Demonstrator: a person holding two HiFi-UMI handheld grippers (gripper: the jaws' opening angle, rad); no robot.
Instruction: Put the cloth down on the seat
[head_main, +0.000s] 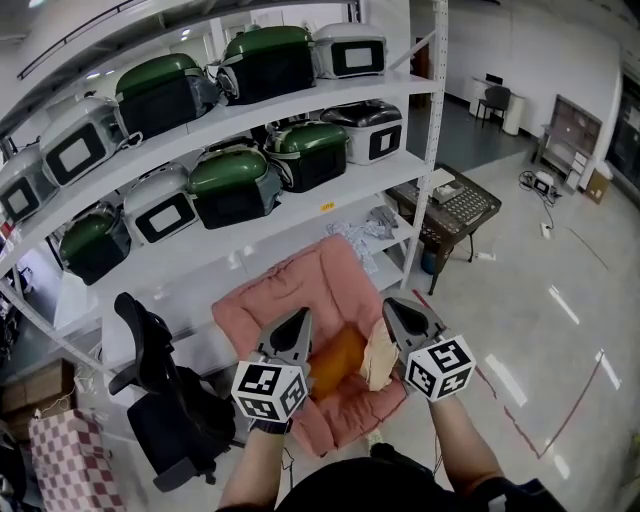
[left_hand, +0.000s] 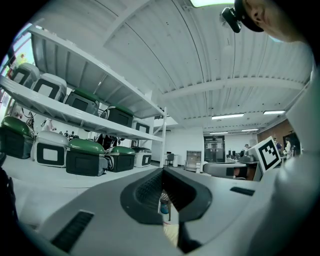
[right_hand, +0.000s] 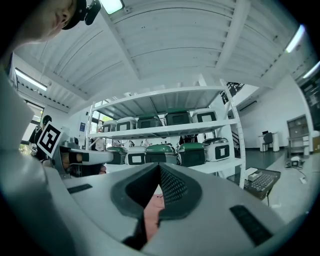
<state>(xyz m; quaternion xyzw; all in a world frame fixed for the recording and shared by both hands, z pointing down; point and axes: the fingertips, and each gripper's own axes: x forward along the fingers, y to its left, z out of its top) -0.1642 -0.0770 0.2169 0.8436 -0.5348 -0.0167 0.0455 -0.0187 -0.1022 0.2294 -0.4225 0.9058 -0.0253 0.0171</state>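
Observation:
An orange cloth (head_main: 337, 362) with a pale tan edge (head_main: 379, 354) lies on the pink cushioned seat (head_main: 320, 275), in the gap between my two grippers. My left gripper (head_main: 297, 318) hovers over the seat's left part, jaws together and nothing in them. My right gripper (head_main: 394, 307) hovers at the cloth's right side, close to the tan edge, also shut and empty. In the left gripper view the jaws (left_hand: 162, 173) meet and point level at the shelves. The right gripper view shows shut jaws (right_hand: 159, 173) with a slit of pink seat below them.
A white shelf rack (head_main: 300, 195) behind the seat holds several green and grey cases. A black office chair (head_main: 160, 395) stands to the left, with a checked cloth (head_main: 65, 455) beside it. A low table with a keyboard (head_main: 455, 205) stands at the right.

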